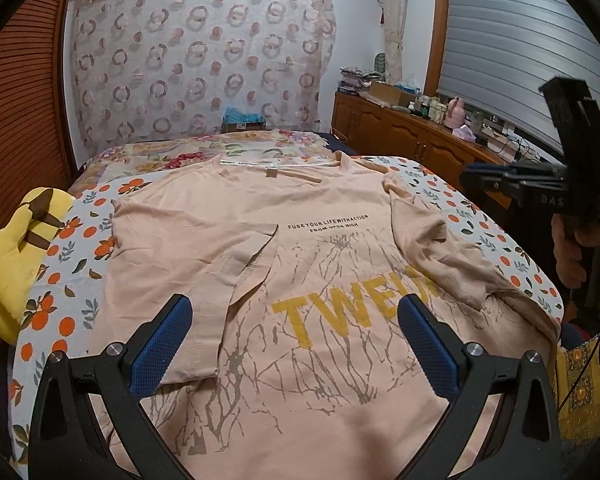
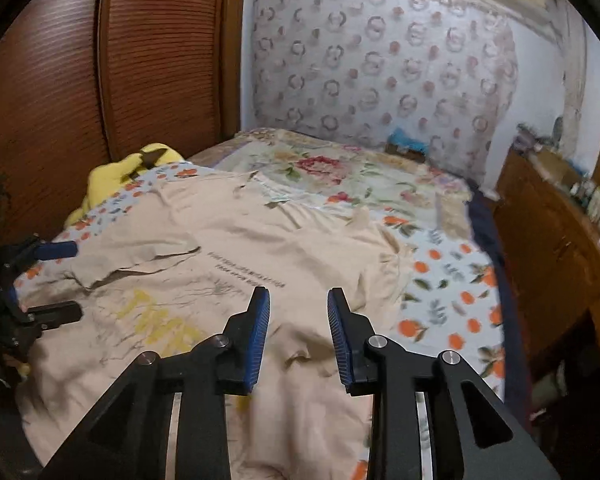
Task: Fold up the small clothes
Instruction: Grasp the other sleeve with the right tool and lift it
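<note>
Left gripper [image 1: 296,320]: jaws spread wide, nothing held, hovering low over the lower front of the shirt [image 1: 300,248]. Blue pads [image 1: 162,344] are seen on either side of the yellow lettering [image 1: 340,316].

Right gripper [image 2: 298,332]: jaws parted at a medium gap, nothing gripped, held above the shirt's right side. In the left wrist view it is seen raised off to the right of the bed, clear of the fabric, with the hand [image 1: 580,248] on its handle.

The shirt, peach with a grey branch print and a line of small black text, is laid front-up and flat on the bed [image 1: 480,216], collar [image 1: 276,166] away from the grippers. Both sleeves are folded inward onto the body: the left sleeve [image 1: 236,276] lies across the chest beside the lettering, the right sleeve [image 1: 432,248] lies rumpled over the end of the lettering.

Under the shirt, an orange-fruit patterned sheet is spread; beyond the collar a floral quilt [image 1: 188,152] is laid. A yellow plush toy [image 1: 16,256] is pressed against the bed's left edge, next to the brown slatted wardrobe [image 1: 20,92]. A circle-patterned curtain [image 1: 204,52] is hung at the bed's far end. A wooden cabinet [image 1: 400,128] loaded with clutter is set along the right wall, under the window blinds [image 1: 512,40].
</note>
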{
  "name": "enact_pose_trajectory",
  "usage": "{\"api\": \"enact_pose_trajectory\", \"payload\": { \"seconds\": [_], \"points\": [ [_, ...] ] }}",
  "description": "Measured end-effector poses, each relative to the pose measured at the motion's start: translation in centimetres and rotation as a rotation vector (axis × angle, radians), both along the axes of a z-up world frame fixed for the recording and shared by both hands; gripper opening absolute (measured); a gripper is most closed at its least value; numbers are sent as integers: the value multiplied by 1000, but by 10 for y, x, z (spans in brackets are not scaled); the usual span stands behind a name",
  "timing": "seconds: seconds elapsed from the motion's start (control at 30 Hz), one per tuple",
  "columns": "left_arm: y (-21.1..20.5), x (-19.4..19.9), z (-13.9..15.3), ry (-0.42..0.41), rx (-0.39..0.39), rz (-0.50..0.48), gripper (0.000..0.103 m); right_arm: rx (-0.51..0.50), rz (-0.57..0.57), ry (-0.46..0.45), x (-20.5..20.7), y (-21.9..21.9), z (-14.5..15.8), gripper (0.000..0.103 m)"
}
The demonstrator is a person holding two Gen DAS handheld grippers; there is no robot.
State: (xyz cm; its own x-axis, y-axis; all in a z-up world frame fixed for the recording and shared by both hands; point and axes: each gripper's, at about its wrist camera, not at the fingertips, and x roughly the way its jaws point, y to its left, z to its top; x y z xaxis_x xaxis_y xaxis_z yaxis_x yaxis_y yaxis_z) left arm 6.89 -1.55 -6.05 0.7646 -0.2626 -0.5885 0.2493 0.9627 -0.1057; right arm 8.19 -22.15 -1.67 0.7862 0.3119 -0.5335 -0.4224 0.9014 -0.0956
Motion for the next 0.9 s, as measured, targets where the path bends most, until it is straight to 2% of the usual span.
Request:
{"api": "enact_pose_trajectory", "payload": {
  "seconds": [0.07, 0.2, 0.33, 0.43, 0.67, 0.7, 0.77, 0.83, 0.9],
  "points": [
    [0, 0, 0, 1, -2, 0, 103, 29, -5, 25, 2, -12, -3, 33],
    [1, 0, -1, 5, -7, -1, 103, 21, -84, 58, 8, -41, -11, 34],
    [-2, -1, -3, 10, -4, -3, 103, 21, -114, 99, 19, -39, -22, 36],
    [-3, -1, -3, 10, -1, -4, 103, 28, -120, 136, 42, -26, -33, 46],
    [-3, 0, -5, 15, 0, -1, 103, 22, -99, 208, 79, -6, -54, 47],
    [-3, -1, -5, 16, 1, 0, 103, 14, -89, 208, 82, -1, -54, 46],
    [-3, -1, -5, 15, 1, 1, 103, -3, -67, 197, 87, 5, -53, 15],
    [-2, -1, -5, 16, 0, 1, 103, -24, -44, 179, 93, 13, -50, 9],
    [-3, -1, -5, 18, 1, 2, 103, -26, -12, 167, 96, 21, -44, 6]
  ]
}}
